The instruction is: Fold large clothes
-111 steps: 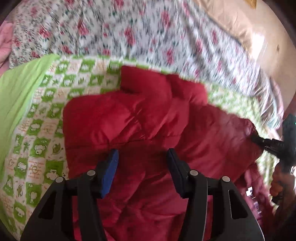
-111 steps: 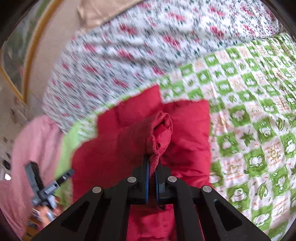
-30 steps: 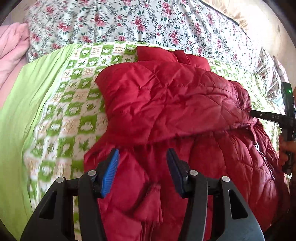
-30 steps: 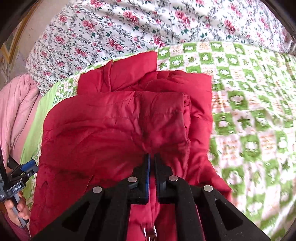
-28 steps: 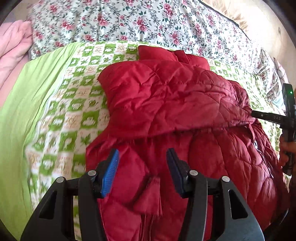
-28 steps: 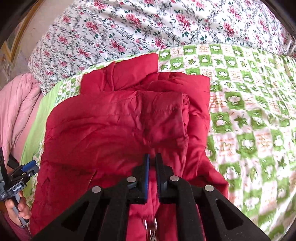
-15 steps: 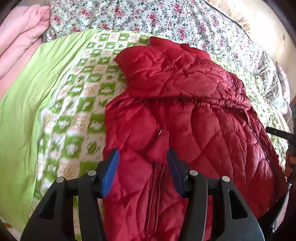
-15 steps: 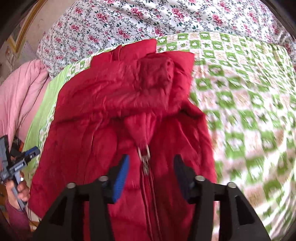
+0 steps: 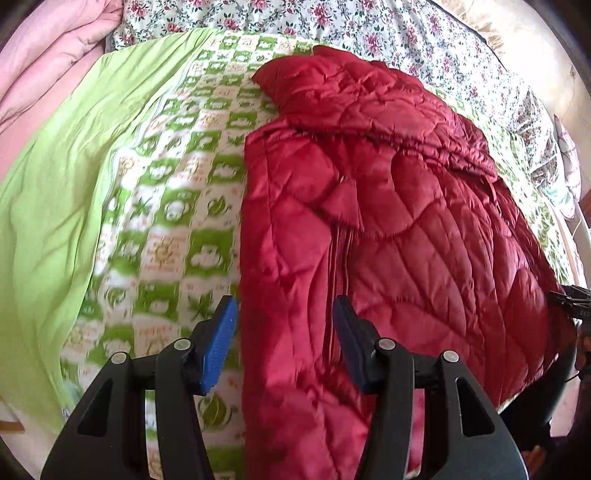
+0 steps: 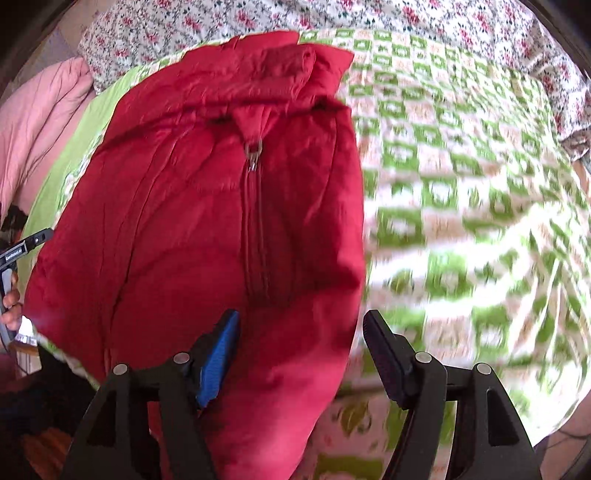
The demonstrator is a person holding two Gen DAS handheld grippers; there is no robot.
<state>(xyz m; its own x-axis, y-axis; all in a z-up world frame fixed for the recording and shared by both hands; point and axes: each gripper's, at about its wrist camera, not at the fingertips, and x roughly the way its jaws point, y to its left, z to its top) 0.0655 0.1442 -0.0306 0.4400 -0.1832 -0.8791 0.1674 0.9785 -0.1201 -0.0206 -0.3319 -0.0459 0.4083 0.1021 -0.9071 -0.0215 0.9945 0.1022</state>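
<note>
A red quilted jacket (image 9: 388, 221) lies zipped and front up on the green-checked blanket (image 9: 177, 221), with its sleeves folded across the chest. My left gripper (image 9: 284, 328) hovers open over the jacket's lower left edge, with cloth below the jaws but not pinched. In the right wrist view the jacket (image 10: 207, 229) shows its zip pull (image 10: 254, 150). My right gripper (image 10: 301, 339) hangs over the lower right edge, its jaws opening and nothing pressed between the pads. Each gripper shows at the other view's edge: the right gripper (image 9: 572, 299) and the left gripper (image 10: 22, 247), which a hand (image 10: 10, 302) holds.
A floral sheet (image 9: 369, 33) covers the head of the bed. A pink quilt (image 9: 48, 55) is bunched at the far left beside a lime green sheet (image 9: 66, 177). The checked blanket (image 10: 461, 192) spreads to the jacket's right. The bed's near edge is just under the grippers.
The right gripper has let go of the red cloth it pinched and spread its jaws. Both grippers have drawn back from the chest toward the jacket's lower part.
</note>
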